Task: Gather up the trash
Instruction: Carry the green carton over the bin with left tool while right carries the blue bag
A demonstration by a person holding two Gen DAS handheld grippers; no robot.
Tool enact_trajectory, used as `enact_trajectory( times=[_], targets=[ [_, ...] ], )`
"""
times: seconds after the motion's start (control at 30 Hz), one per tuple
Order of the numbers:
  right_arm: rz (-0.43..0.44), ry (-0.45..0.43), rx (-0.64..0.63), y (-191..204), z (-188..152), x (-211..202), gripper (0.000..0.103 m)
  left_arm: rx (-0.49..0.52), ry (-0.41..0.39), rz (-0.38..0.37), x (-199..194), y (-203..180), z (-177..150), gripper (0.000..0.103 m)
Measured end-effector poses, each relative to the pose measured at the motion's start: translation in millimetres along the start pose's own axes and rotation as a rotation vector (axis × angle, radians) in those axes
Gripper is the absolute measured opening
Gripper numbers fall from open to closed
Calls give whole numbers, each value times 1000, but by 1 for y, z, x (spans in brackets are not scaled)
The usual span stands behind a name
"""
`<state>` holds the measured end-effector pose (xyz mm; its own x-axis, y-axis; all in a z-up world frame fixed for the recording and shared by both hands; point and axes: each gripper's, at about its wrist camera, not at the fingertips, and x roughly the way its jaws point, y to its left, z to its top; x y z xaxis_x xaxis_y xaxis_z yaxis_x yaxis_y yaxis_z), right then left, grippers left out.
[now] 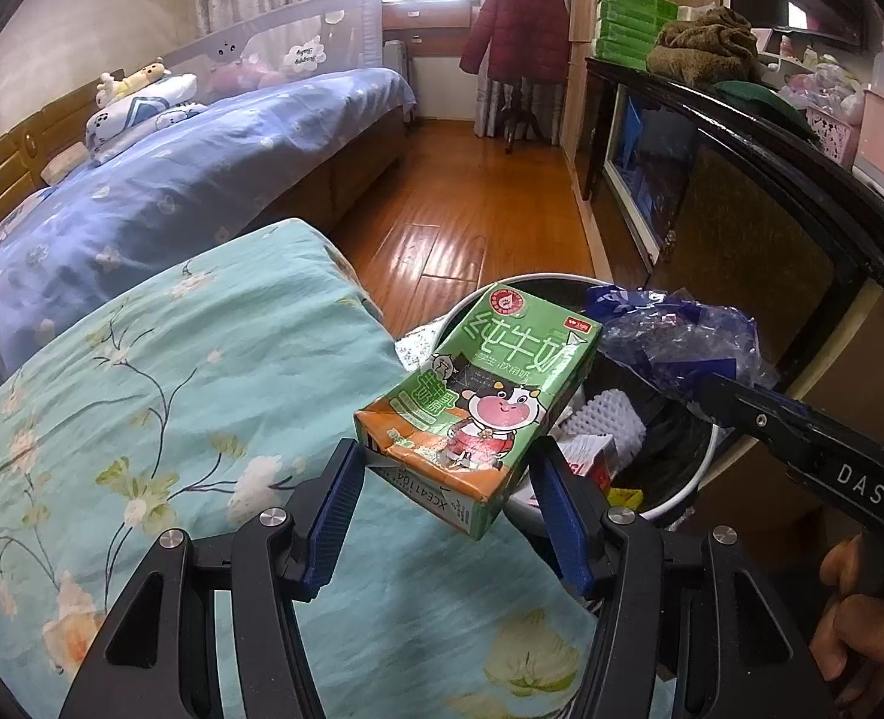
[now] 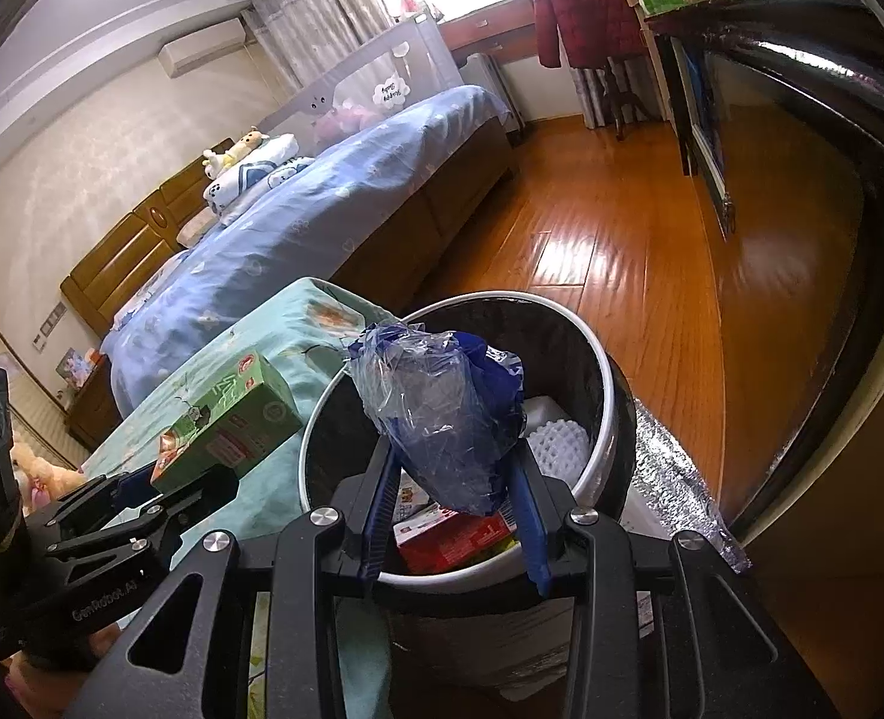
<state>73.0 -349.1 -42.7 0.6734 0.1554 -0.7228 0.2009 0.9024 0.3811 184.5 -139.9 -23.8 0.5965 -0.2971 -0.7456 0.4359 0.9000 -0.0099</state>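
Holding a green milk carton (image 1: 478, 413) between its blue pads (image 1: 334, 515), the left hand-held gripper (image 1: 448, 509) is clamped on the carton's lower end, just beside the bin (image 1: 675, 500) and over the floral quilt (image 1: 190, 419). From the right wrist view the carton (image 2: 226, 425) sits left of the bin (image 2: 607, 407), a little short of its rim.

Right of the carton, the right hand-held gripper (image 2: 454, 503) is closed on a crumpled blue plastic wrapper (image 2: 442, 419), held directly above the bin's open mouth. In the left wrist view this wrapper (image 1: 681, 341) hangs over the bin's far side, with the right hand-held gripper (image 1: 699, 395) reaching in from the bin's right.

Inside the bin lie a white bumpy foam piece (image 2: 553, 440) and a red box (image 2: 454, 539).

Beyond the bin runs the wooden floor (image 1: 442, 239); left of it stands a bed (image 1: 172, 180) with a blue cover, and farther off a red coat (image 1: 517, 24) hangs by the window.
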Motion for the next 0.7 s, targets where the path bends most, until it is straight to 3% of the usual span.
enact_trajectory(
  times=[0.7],
  targets=[
    [-27, 42, 7, -14, 14, 15, 37, 20, 24, 0, 12, -8, 10, 56]
  ],
)
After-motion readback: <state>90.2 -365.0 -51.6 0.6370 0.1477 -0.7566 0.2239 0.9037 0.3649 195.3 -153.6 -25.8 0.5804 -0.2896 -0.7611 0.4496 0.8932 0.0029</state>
